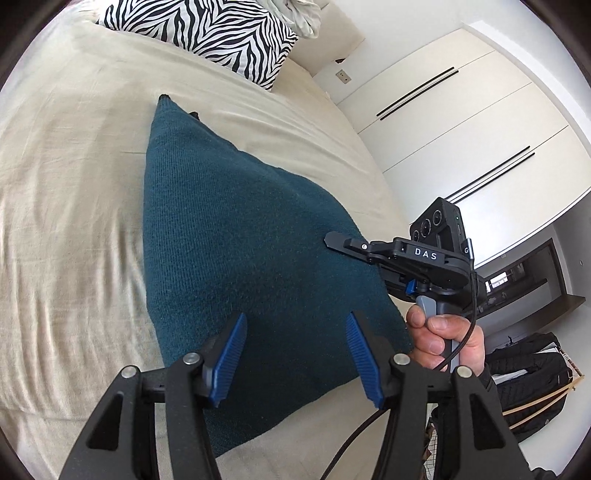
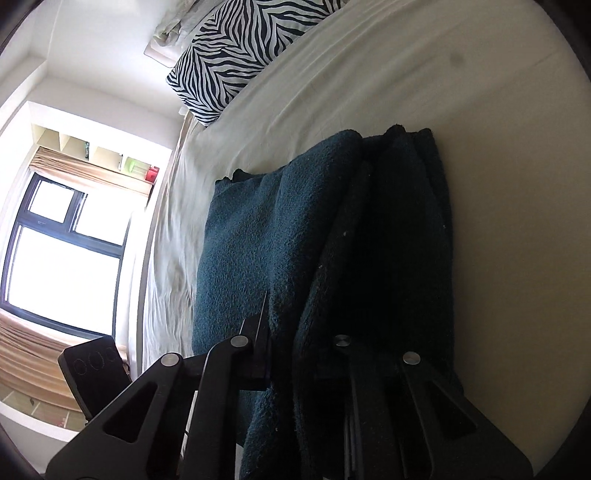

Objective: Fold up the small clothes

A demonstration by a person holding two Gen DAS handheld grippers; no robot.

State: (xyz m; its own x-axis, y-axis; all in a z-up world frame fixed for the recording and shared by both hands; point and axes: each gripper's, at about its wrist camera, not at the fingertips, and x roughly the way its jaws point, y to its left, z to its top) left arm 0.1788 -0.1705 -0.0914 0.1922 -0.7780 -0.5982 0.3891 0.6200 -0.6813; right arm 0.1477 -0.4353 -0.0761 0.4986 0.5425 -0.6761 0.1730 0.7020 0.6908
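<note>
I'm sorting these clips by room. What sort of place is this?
Most likely a bedroom. A teal knit garment lies on a bed with a beige sheet and a zebra-print pillow, beside white wardrobe doors and a curtained window.

Left wrist view: the garment (image 1: pixel 236 236) lies on the bed (image 1: pixel 74 206), running from 6 o'clock toward 12. The pillow (image 1: pixel 207 33) sits behind it at 12 o'clock, on the bed. The wardrobe (image 1: pixel 461 122) stands beside the bed at 2 o'clock. The right gripper (image 1: pixel 332 240) is at 3 o'clock, over the garment's right edge. The left gripper (image 1: pixel 295 354) is at 6 o'clock, above the garment's near end.
</note>
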